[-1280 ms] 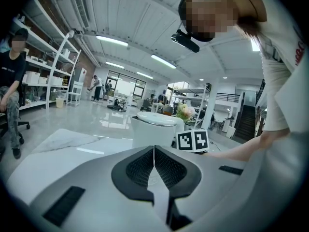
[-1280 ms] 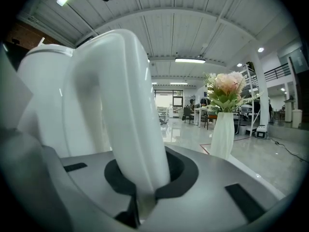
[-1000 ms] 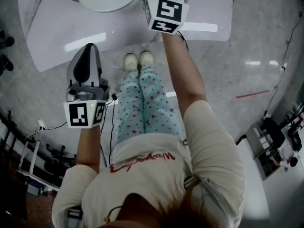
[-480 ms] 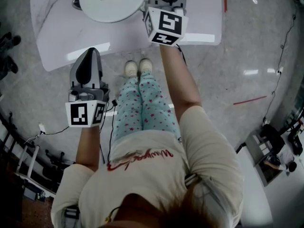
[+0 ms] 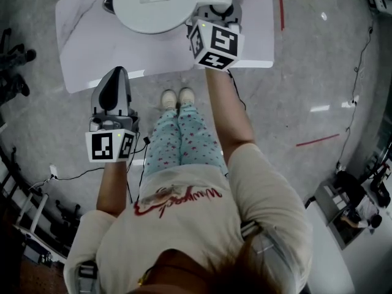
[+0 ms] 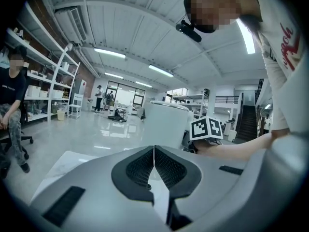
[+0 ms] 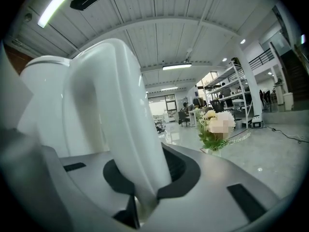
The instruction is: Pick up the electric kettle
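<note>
Close to the person's left side, the left gripper [image 6: 154, 153] has come up since a second ago, its fingers pressed together with nothing between them. Further out, the right gripper [image 7: 145, 180] has climbed too, its fingers pinching the white handle [image 7: 120, 105] of the kettle [image 5: 153, 2] from both sides. Beyond and below, the white table [image 5: 79, 48] looks smaller than before while the kettle's lid stays as large, so the kettle hangs lifted over the table's far part.

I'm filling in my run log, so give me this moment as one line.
right gripper: shut on kettle handle | left gripper: shut, empty | kettle: upright, over white table
</note>
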